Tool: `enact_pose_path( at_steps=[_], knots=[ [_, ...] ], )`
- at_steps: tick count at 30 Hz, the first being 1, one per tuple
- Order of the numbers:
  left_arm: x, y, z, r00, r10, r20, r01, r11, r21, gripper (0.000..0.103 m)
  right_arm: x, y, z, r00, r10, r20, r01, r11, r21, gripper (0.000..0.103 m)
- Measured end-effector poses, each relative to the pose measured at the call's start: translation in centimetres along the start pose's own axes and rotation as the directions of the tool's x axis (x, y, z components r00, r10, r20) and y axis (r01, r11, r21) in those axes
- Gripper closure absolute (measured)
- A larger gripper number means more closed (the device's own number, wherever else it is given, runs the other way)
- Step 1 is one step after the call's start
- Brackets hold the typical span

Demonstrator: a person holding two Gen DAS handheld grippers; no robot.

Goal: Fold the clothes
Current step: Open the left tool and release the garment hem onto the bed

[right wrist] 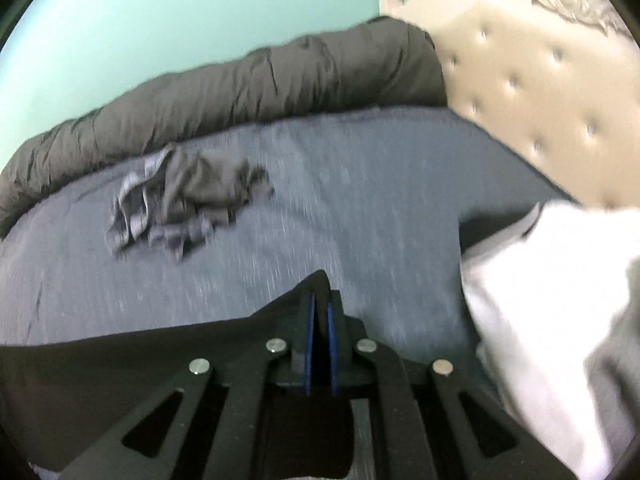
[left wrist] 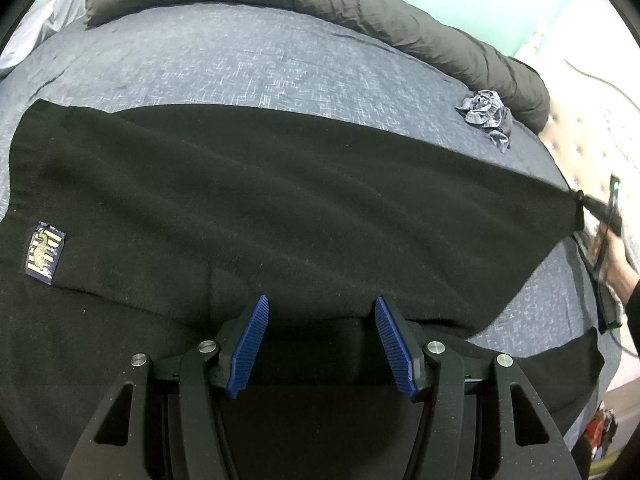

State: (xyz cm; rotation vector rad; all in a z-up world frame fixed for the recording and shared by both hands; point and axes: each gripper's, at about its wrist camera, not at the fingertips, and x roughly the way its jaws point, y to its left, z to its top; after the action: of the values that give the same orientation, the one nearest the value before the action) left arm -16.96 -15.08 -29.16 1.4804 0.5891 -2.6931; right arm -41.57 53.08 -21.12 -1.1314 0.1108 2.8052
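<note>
Blue-grey bedding [left wrist: 240, 64] covered the bed that served as the work surface, with a pale green wall behind. The left gripper [left wrist: 322, 344] hovered over the near edge of the black garment [left wrist: 280, 200], its blue-padded jaws spread wide and holding nothing. The right gripper [right wrist: 319, 344] had its pads pressed together on a corner of that same black cloth [right wrist: 120, 360], drawing it out taut toward the bed's right side; that view was blurred.

The garment lay spread across most of the near half of the bed. It looked soft, fleecy and limp, probably light, likely to sag and crease wherever unsupported, so corners and hems seemed the sensible places to pinch. A small dark blue patch [left wrist: 45, 256] sat on its left part, with yellowish marks too worn to read.

Farther off, a crumpled grey plaid item [left wrist: 486, 114] lay near a rolled dark grey duvet [left wrist: 360, 4] along the far edge. A tufted cream headboard [right wrist: 540, 80] and a white pillow [right wrist: 540, 300] stood to the right.
</note>
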Motion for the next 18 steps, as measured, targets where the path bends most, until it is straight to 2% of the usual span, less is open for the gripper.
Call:
enact_pose_path(
  at_steps=[4,7,9,11,14,18],
  knots=[
    [0.0,0.1,0.0,1.000,-0.001,-0.001,0.001,1.000,0.001,0.043,1.9,1.5,2.1,0.999,-0.027,-0.025,0.026,0.999,-0.022,0.098],
    [0.0,0.3,0.0,1.000,0.002,-0.001,-0.002,1.000,-0.001,0.043,3.9,2.1,2.3,0.994,-0.081,-0.070,0.079,0.996,-0.034,0.098],
    [-0.1,0.7,0.0,1.000,0.001,-0.001,-0.001,1.000,-0.007,0.043,5.3,1.5,2.3,0.985,-0.146,-0.094,0.144,0.989,-0.027,0.102],
    [-0.2,1.0,0.0,1.000,-0.007,-0.001,0.007,1.000,-0.018,0.043,6.1,0.7,2.4,0.980,-0.169,-0.104,0.170,0.986,0.000,0.102],
    [0.0,1.5,0.1,1.000,-0.018,-0.006,0.018,0.999,-0.031,0.043,6.5,-0.3,1.6,0.982,-0.146,-0.118,0.151,0.988,0.029,0.102],
    [0.3,1.4,0.3,1.000,-0.023,-0.014,0.023,0.999,-0.022,0.043,5.4,1.0,0.3,0.990,-0.099,-0.105,0.100,0.995,0.009,0.102]
  ],
)
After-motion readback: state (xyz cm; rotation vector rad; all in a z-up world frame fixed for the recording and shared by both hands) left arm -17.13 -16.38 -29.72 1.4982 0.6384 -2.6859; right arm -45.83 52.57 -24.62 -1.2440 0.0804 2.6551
